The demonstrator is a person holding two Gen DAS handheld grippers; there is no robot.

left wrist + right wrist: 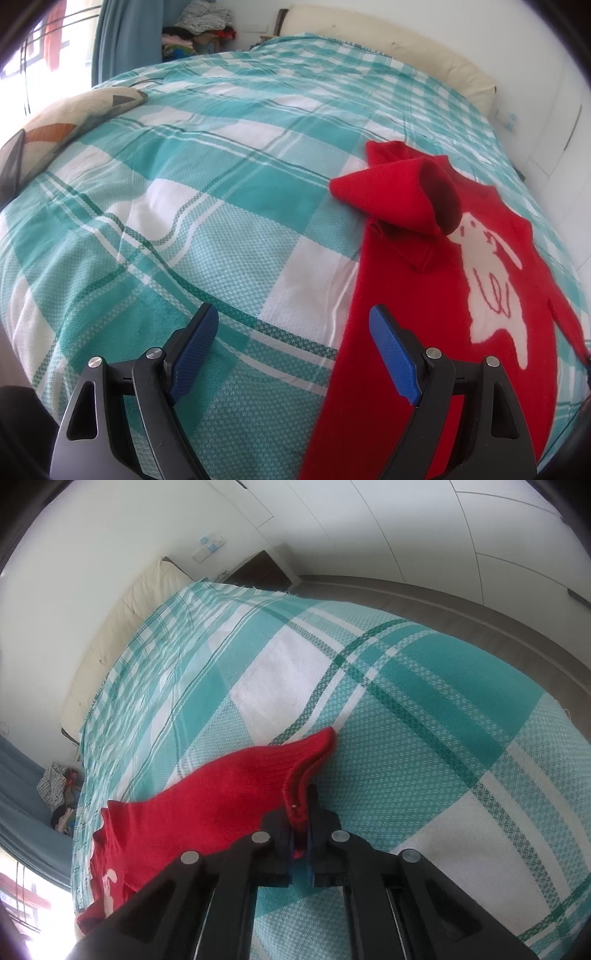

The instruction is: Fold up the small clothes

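Two grippers: left gripper [291, 354] gapes empty; right gripper [300, 834] pinches the red sweater [207, 805] cuff.
Writing: none readable.
Room: bedspread [155, 206] bare toward 10 o'clock.

Red knit sweater [417, 332] with a white rabbit figure [491, 280] outlined in red stitching. Teal, pale aqua and white plaid bedspread [192, 206], crossed by thin dark green lines. Cream headboard cushion [424, 48]. Beige pillow [70, 118] printed with rust-orange and grey shapes. Dusty blue curtain [118, 37]. Black left gripper [291, 350] frame with blue pads [194, 354]. White walls [406, 528].
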